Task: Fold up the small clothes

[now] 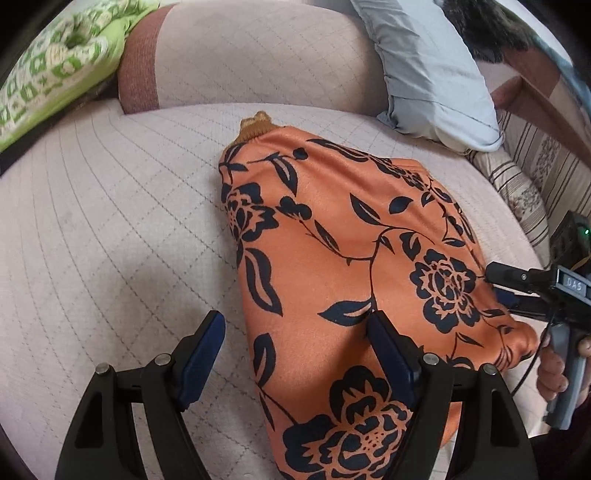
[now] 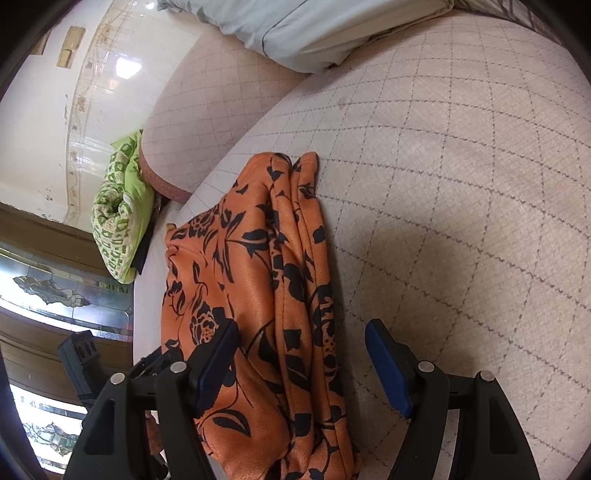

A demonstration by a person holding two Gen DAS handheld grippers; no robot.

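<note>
My left gripper [image 1: 295, 325] is hanging right under the lens, jaws standing wide apart, nothing clamped; one finger is hovering over the orange cloth [image 1: 351, 258], the other over bare sofa [image 1: 110, 240]. The cloth is lying on the seat cushion, already bunched into a rough bundle, a knitted cuff [image 1: 255, 125] poking out at its far end.

My right gripper [image 2: 301, 347] is sitting spread too, straddling the cloth's stacked edges without pinching them. From the left view it is showing at the cloth's right edge, a hand [image 1: 554, 369] around its handle.

I'm judging the risk here: those layered folds are looking slippery, so a pinch may be catching only the top layer and dragging the bundle askew, or the two grippers may be pulling unevenly.

The left view is giving me the whole top face and the cuff. The right view is giving me the rippled side edges [image 2: 295, 221], hidden from the left, plus the green cushion [image 2: 118, 221] off the sofa's end and the grey pillow [image 2: 295, 33] behind.
</note>
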